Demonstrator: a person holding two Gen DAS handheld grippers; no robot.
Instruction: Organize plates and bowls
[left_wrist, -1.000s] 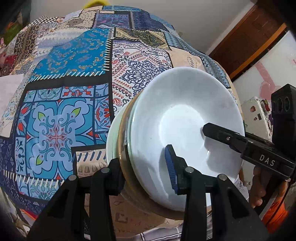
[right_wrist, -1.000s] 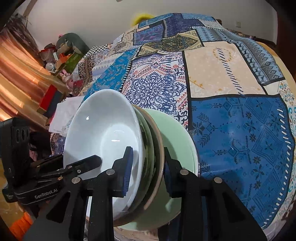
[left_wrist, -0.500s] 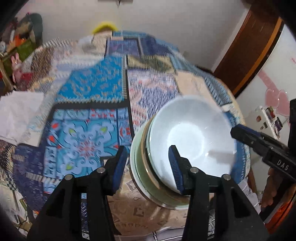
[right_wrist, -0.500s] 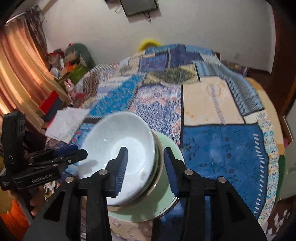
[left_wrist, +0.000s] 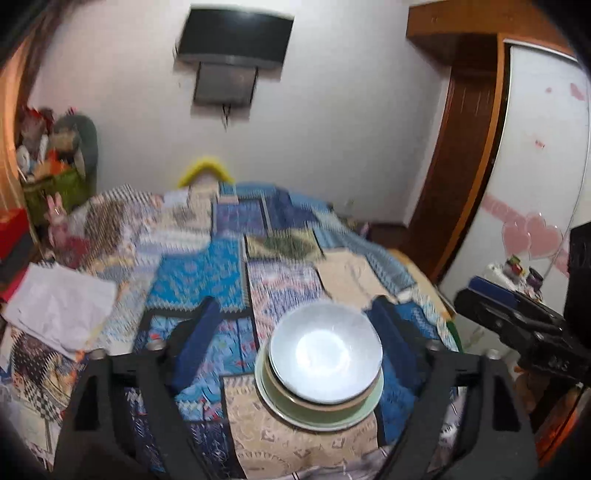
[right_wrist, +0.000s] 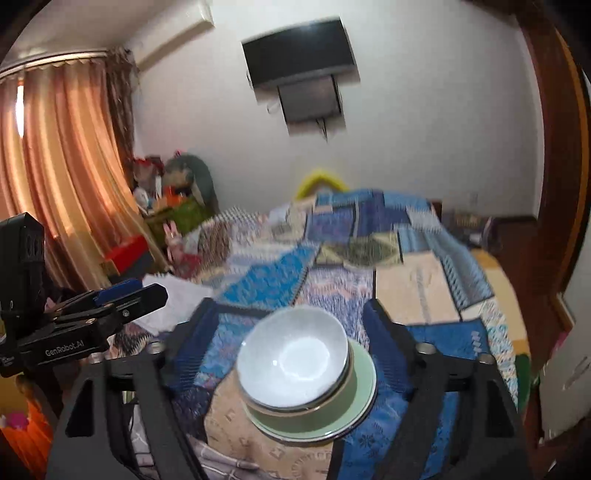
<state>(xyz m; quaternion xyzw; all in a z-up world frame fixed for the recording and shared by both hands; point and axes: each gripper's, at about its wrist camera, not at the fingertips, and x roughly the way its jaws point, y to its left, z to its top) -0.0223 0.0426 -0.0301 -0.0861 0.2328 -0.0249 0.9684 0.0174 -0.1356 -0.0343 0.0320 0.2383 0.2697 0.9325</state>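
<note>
A white bowl (left_wrist: 325, 356) tops a stack of a darker bowl and a pale green plate (left_wrist: 317, 410), which rests on the patchwork quilt (left_wrist: 207, 273) near the bed's front edge. My left gripper (left_wrist: 293, 306) hovers above and behind the stack, its jaws opening wide, and its pads are clear of the dishes. In the right wrist view the same white bowl (right_wrist: 291, 358) and green plate (right_wrist: 360, 398) lie below my right gripper (right_wrist: 290, 308), whose jaws are also opening and touch nothing. Each gripper shows at the edge of the other's view: right gripper (left_wrist: 498, 306), left gripper (right_wrist: 122, 295).
White folded paper or cloth (left_wrist: 59, 310) lies on the bed's left side. A wall screen (left_wrist: 232, 37) hangs above the headboard end. Toys and a green basket (right_wrist: 181, 214) crowd the corner by the curtain (right_wrist: 55, 166). A wooden door frame (left_wrist: 443, 166) stands at right.
Both grippers let go of the stack's rims, spread wide and rose back and upward. The stack now sits level on the quilt, smaller in both views.
</note>
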